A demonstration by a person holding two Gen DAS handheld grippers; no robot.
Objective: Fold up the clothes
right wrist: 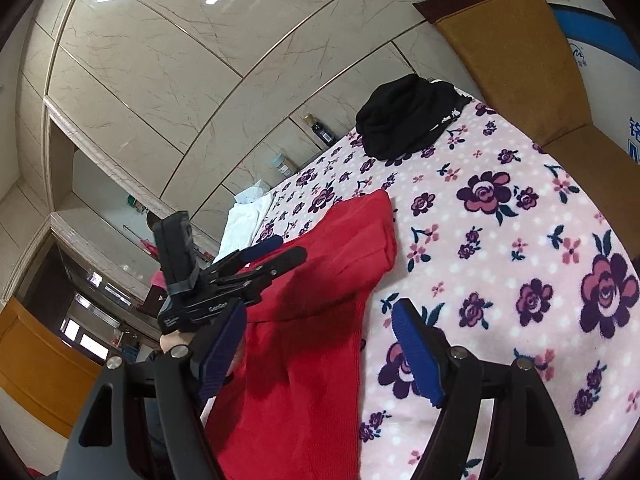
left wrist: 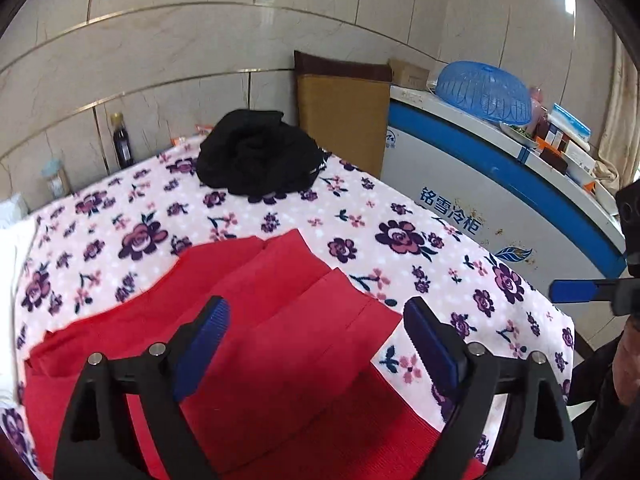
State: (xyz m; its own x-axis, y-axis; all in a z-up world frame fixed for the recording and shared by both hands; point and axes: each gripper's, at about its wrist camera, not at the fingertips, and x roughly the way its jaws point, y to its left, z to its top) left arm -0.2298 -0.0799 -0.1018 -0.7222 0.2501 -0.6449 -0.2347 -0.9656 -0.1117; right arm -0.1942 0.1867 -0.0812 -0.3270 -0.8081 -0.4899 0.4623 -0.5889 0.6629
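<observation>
Tongs of both hands, left tongs and right tongs, hung released above the red garment on the floral blanket.

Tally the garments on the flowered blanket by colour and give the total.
Red: 1, the red garment spread out in front
Black: 1, the black garment bunched at the far end
White: 1, the white garment at the blanket's edge
Total: 3

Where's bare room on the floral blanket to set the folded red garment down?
Free: the blanket strip between the red garment and the black clothes pile, and the stretch right of the garment toward the freezer. Crowded: the back edge, with pile and bottle.
</observation>
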